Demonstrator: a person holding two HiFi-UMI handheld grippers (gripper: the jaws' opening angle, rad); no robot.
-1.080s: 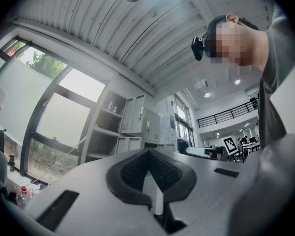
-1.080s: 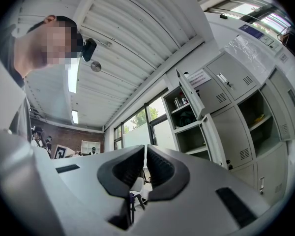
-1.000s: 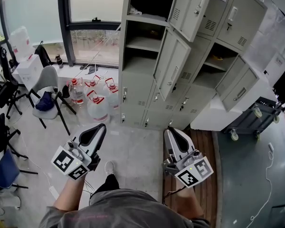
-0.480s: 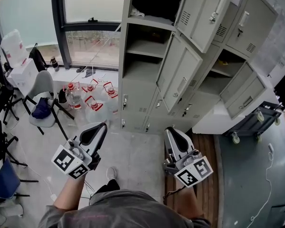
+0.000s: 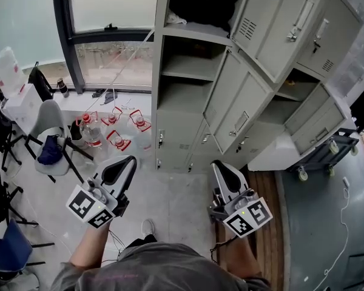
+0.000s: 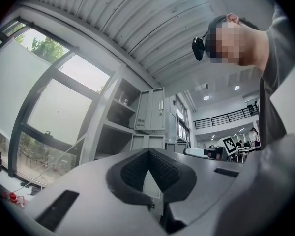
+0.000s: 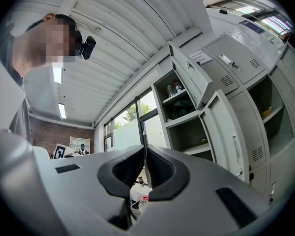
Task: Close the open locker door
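Approach phase. Over the last second the lockers have grown in the head view and slid toward us: the person has walked closer. Both tools kept the same low, forward carry.

Left gripper: clenched, tips meeting, nothing between them. Right gripper: clenched too, pads pressed flat together, empty. No contact with anything yet.

Meaning for the task: the gap is closing, but the doors are still far ahead and out of reach. No door has moved.

Count of open doors, head view: three sure.
- upper door, far right of centre, swung wide
- middle door, below it, ajar
- right door, lower right column, ajar

Which of these is the target I cannot tell; the middle door lies most directly ahead of the right gripper.

Other items: four jugs with red caps on the floor left of the lockers; one grey chair further left; one wheeled cart at right.
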